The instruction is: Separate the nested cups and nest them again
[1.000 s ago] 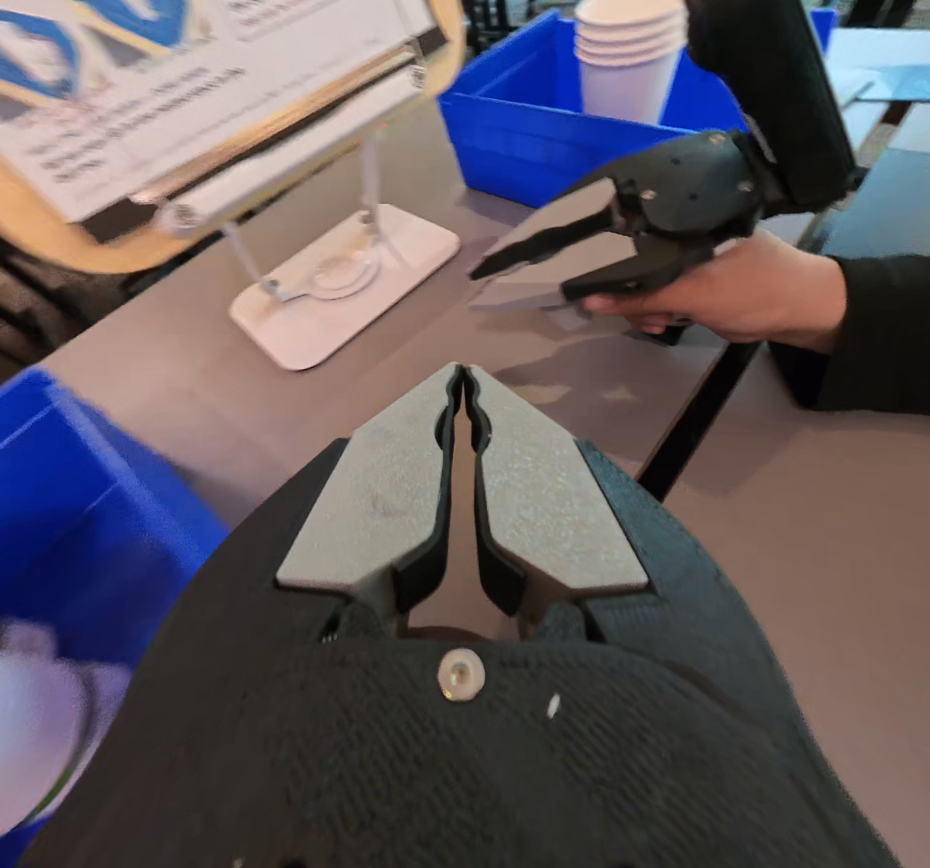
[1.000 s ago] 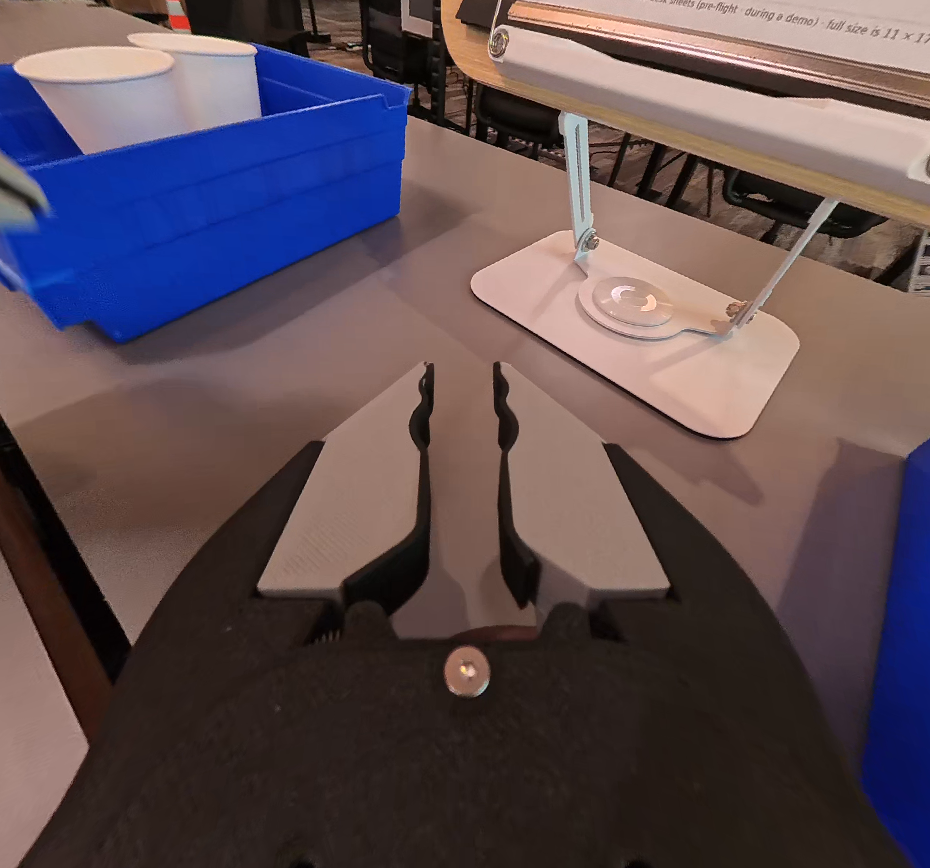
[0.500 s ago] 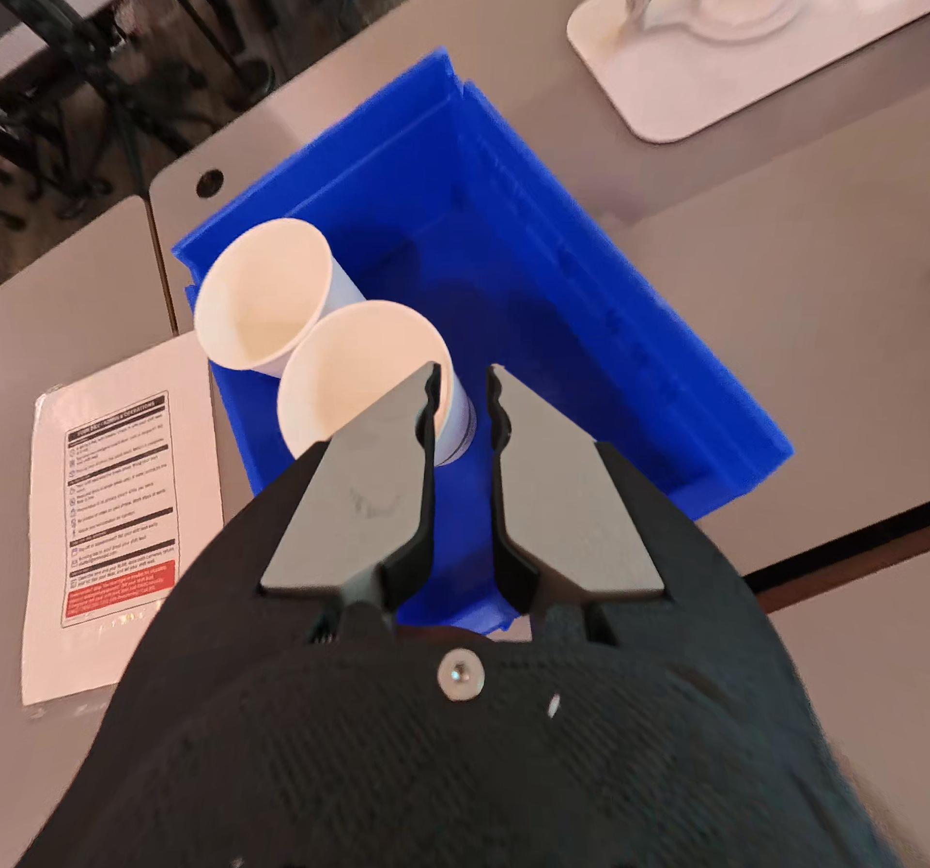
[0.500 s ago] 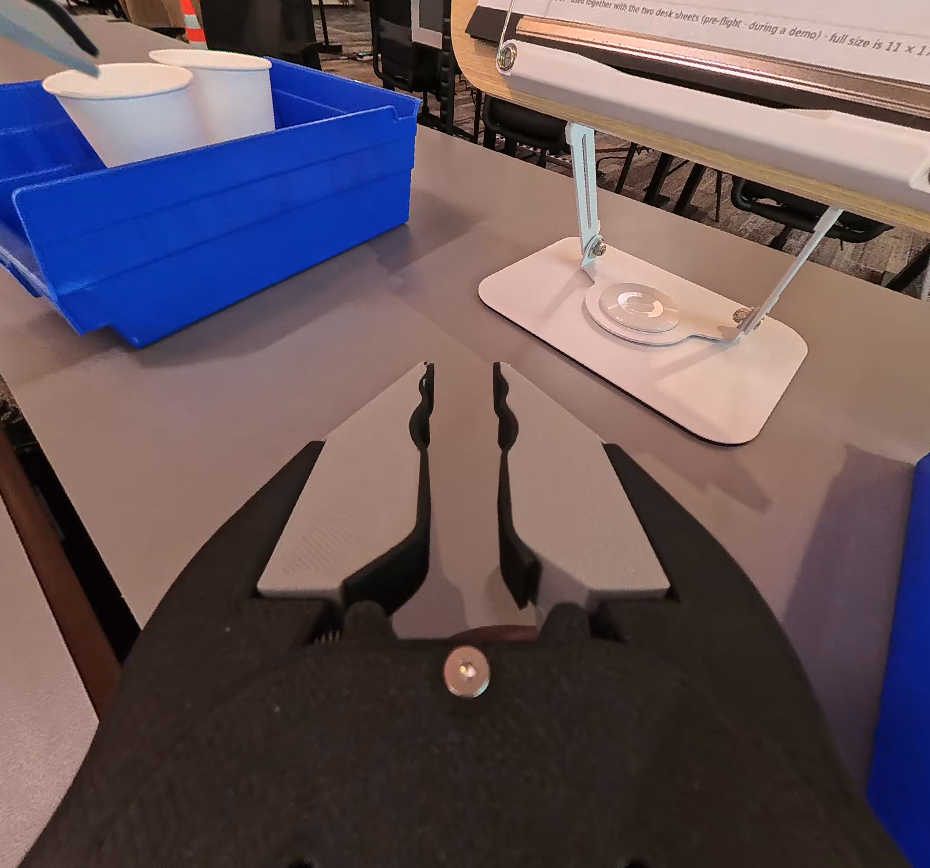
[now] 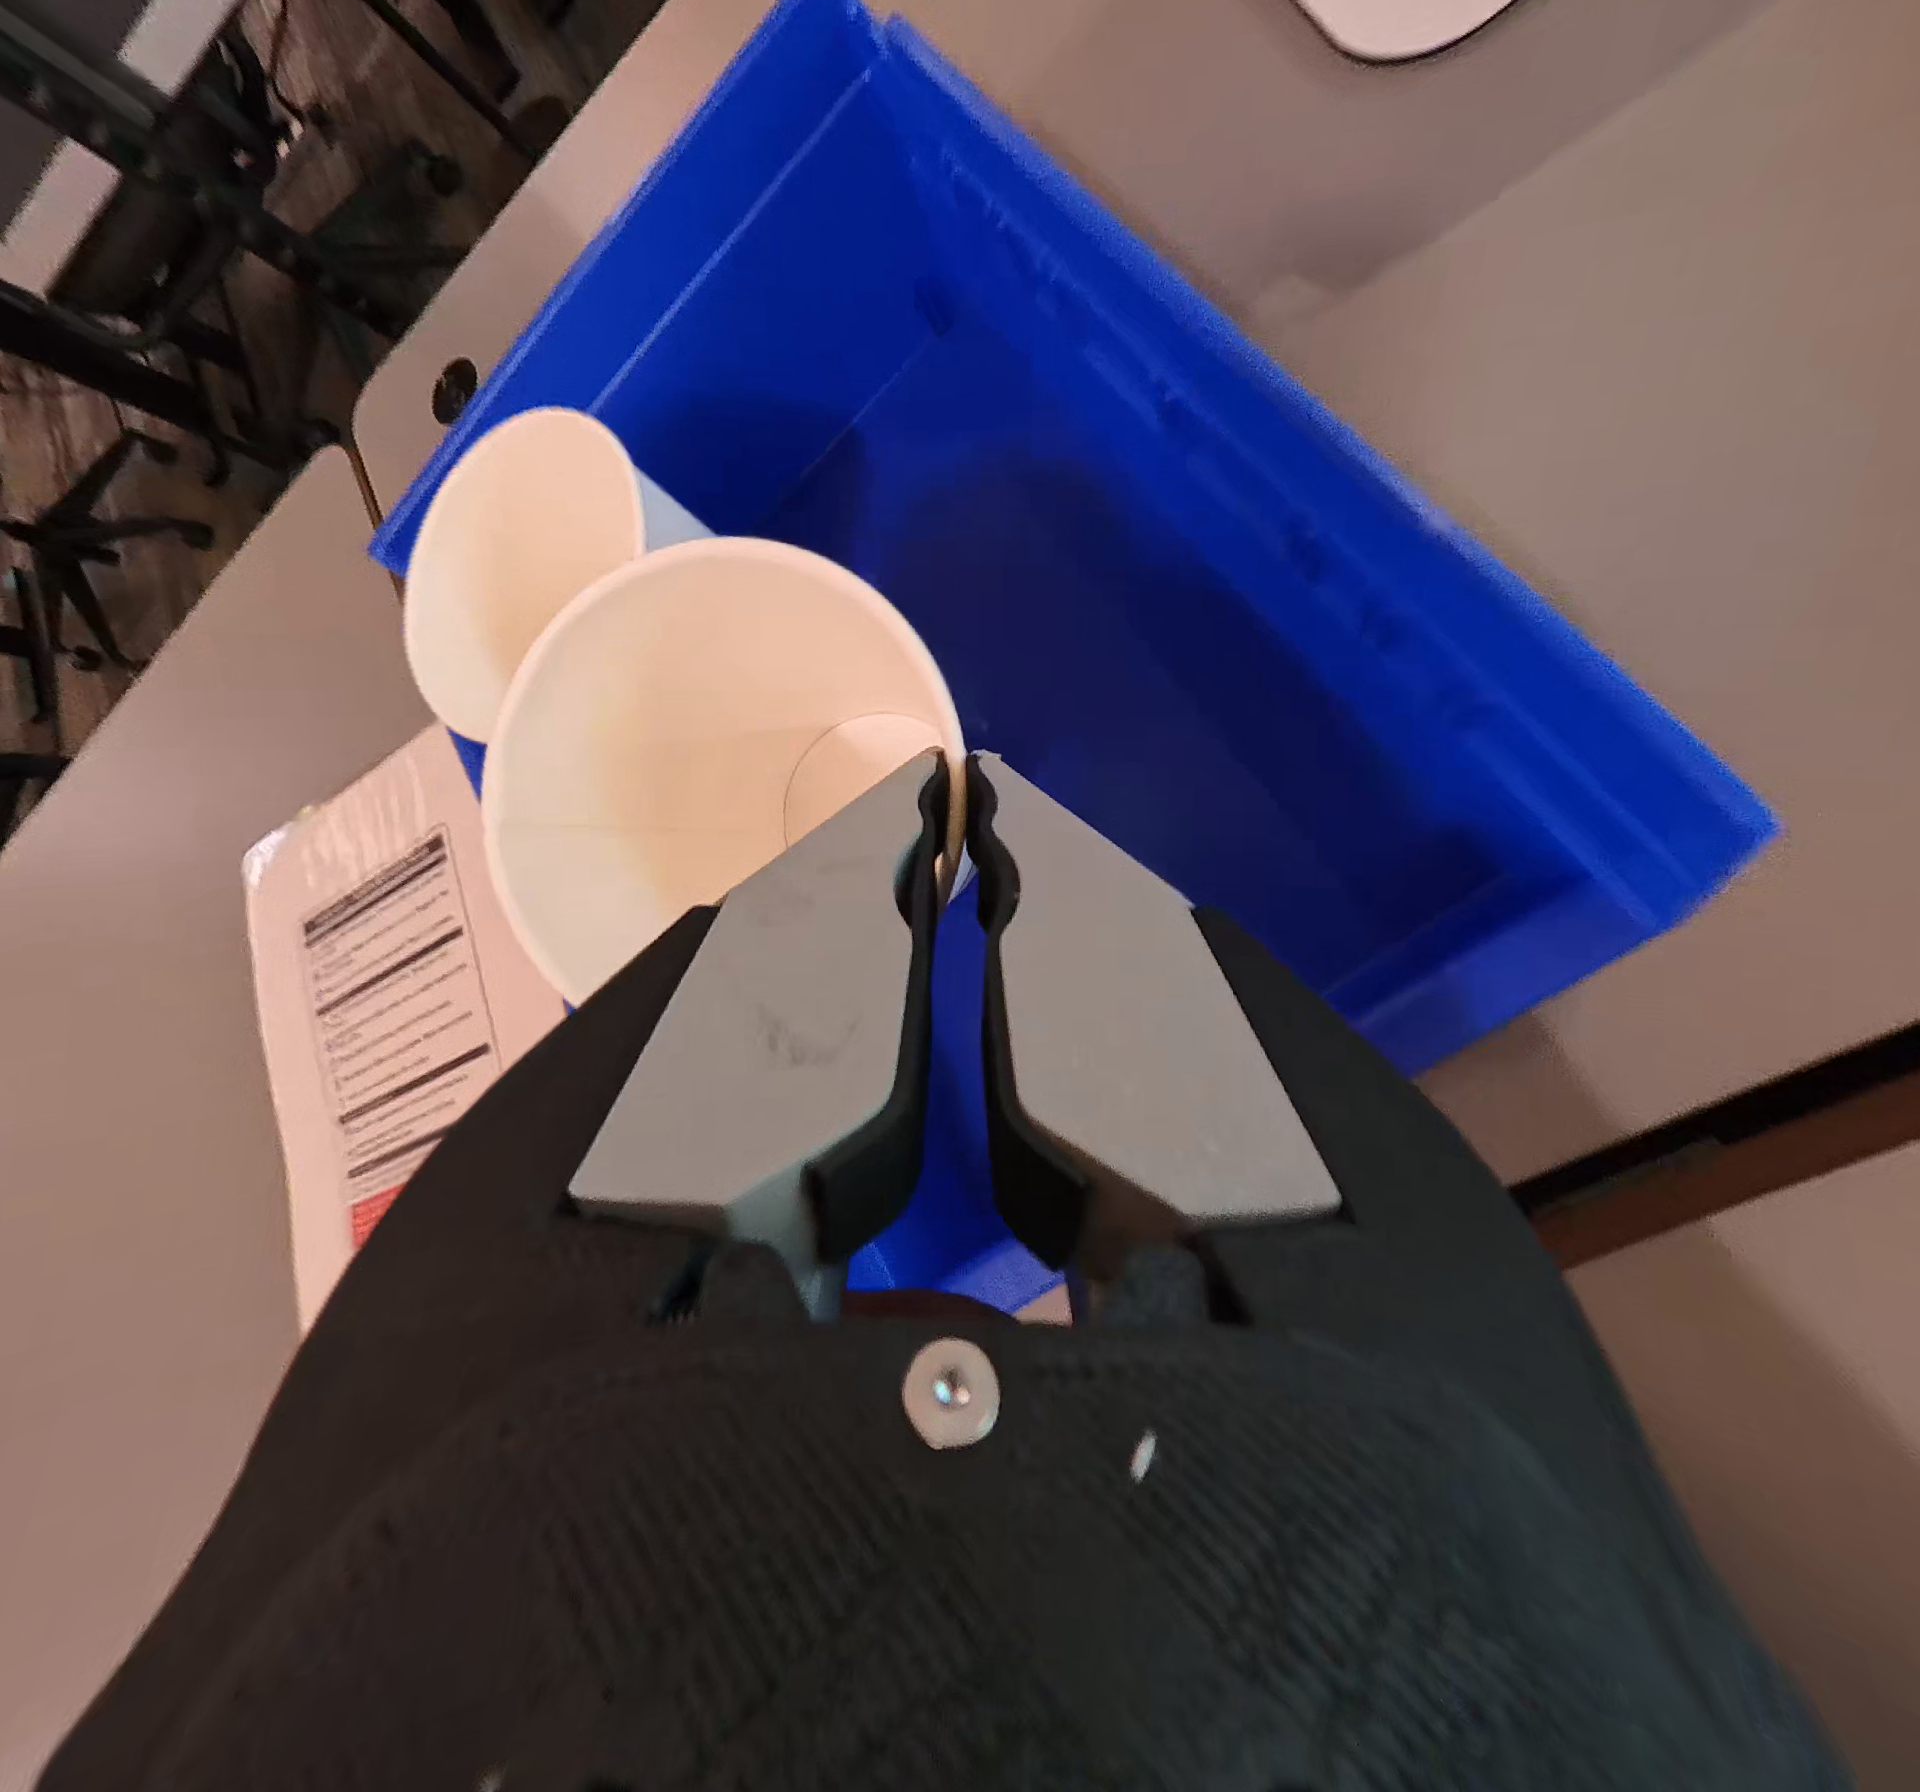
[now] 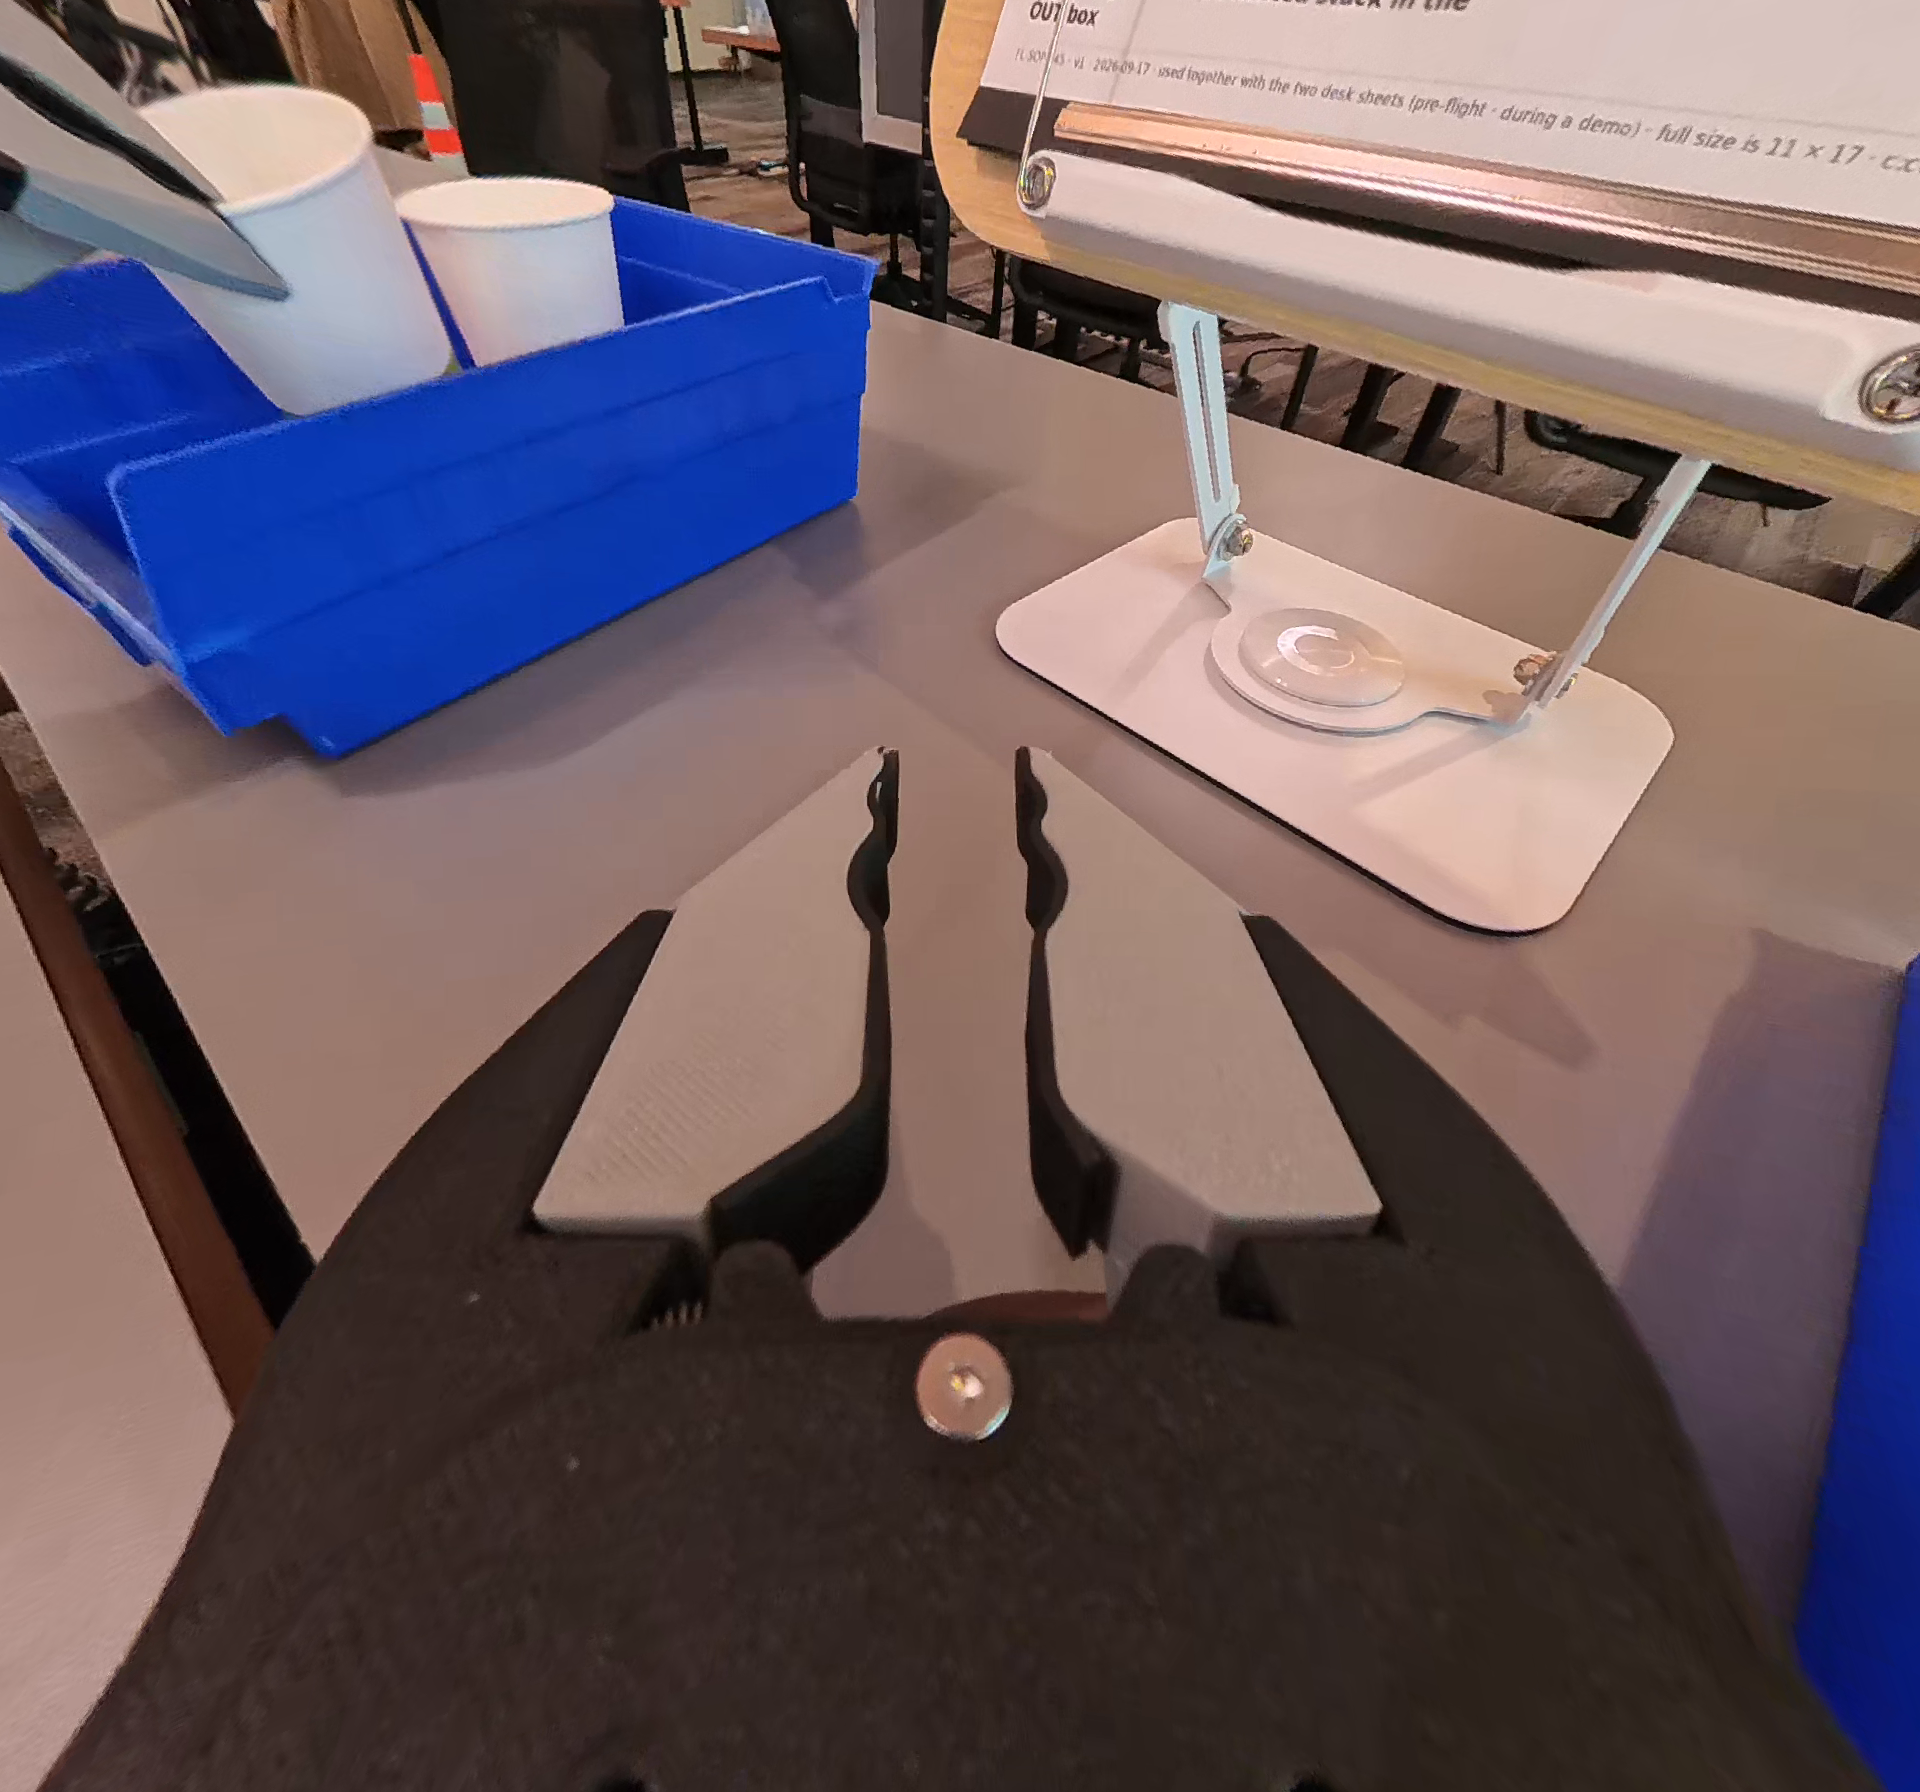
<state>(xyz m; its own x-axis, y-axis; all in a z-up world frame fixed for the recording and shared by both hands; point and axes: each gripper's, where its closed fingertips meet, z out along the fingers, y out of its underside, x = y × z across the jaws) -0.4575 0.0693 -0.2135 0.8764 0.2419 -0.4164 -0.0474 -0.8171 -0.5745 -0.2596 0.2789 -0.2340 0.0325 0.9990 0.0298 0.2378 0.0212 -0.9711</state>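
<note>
While the right side basically sits this one out, all the action is over on the left: the left gripper [image 5: 958, 786] has swung from hovering over the table a second ago to pinching the near rim of a white paper cup [image 5: 707, 755], jaws clamped on the wall with one finger inside and one outside. Half a second back those jaws were apart just above the rim, so the grab is fresh. In the right wrist view that cup looks tilted and higher than its neighbour, the second cup [image 6: 514, 272], so I'd guess it's getting lifted. Both are at the far-left end of the blue bin [image 5: 1195, 454], with a printed sheet [image 5: 390, 1025] lying beside it. Next over is the white document stand [image 6: 1340, 734], and then the right gripper [image 6: 954, 766], parked low over the grey table [image 6: 623, 838], jaws apart, holding nothing, barely moved.
</note>
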